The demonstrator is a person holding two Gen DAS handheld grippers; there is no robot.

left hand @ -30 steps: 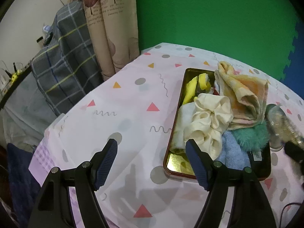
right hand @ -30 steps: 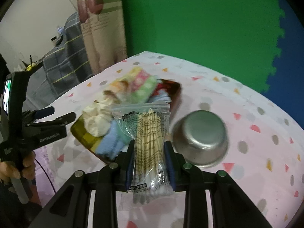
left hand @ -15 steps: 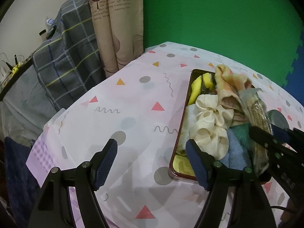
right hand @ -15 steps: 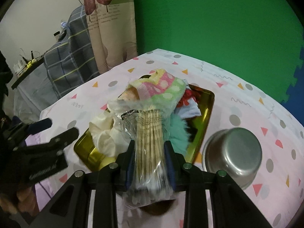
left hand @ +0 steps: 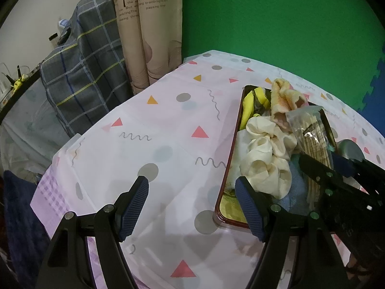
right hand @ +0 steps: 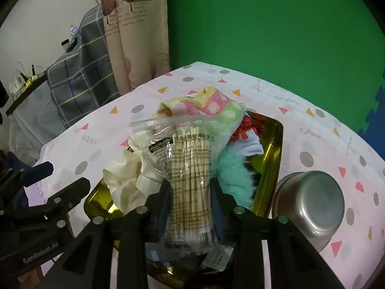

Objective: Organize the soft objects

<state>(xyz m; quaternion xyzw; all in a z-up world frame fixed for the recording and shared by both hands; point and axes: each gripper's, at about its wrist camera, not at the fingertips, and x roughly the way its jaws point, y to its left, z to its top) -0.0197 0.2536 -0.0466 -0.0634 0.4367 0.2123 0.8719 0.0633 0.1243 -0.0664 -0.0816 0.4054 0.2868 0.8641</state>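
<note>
The right gripper (right hand: 190,197) — jaws just easing apart — brackets the swab bag (right hand: 187,168) above the gold tray (right hand: 269,168). The left gripper (left hand: 192,207) hangs wide open beside the tray, holding nothing.

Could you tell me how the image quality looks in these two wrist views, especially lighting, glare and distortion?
Left wrist view: dim, soft light; fisheye bends the table edge; faint shadows fall under the left gripper. Right wrist view: same curved distortion with dark corners; glare on the swab bag blurs its print; the steel bowl shows dull highlights; the gold tray reflects yellow.
</note>
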